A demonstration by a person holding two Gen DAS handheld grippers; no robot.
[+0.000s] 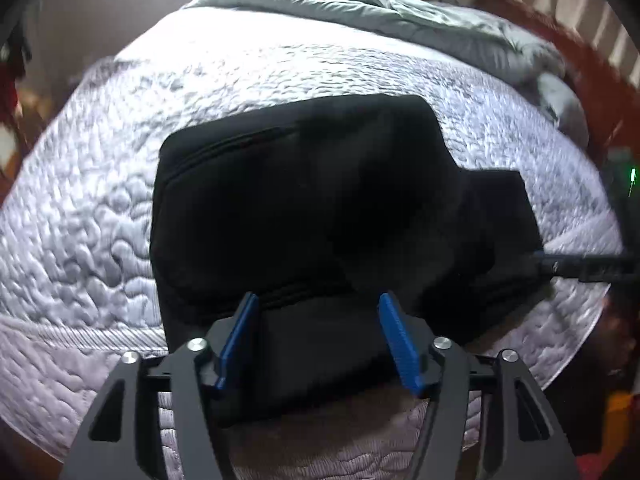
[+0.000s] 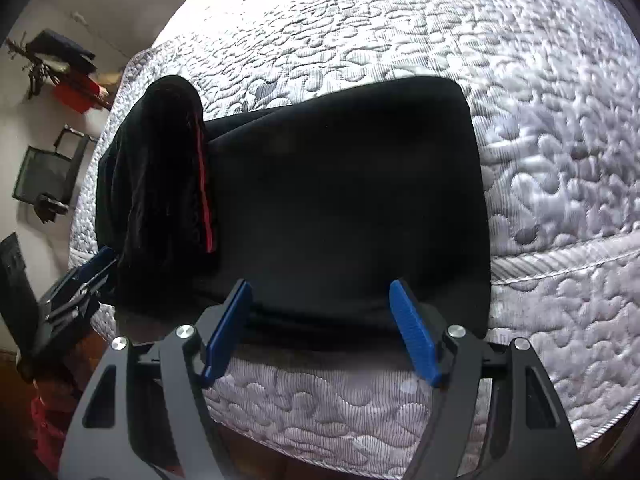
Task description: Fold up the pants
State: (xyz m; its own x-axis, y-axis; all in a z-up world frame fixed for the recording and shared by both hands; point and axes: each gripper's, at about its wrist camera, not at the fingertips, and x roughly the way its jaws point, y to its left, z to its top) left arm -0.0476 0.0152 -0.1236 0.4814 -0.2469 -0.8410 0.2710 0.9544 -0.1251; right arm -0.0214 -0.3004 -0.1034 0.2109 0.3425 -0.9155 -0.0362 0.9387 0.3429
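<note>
The black pants (image 1: 304,208) lie folded into a thick block on the quilted white bedspread (image 1: 100,208), near the edge of the bed. The left gripper (image 1: 318,300) hangs over the pants' near edge, blue fingers spread wide — cloth lies below them, unpinched. The right gripper (image 2: 322,286) stands likewise over the pants' near edge — jaws apart, holding nothing.

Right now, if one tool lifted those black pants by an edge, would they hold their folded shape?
Probably not. The black pants look soft, one bunched part already slumps, so layers would likely droop. On the quilted bedspread they'd probably drag, not slide.
</note>
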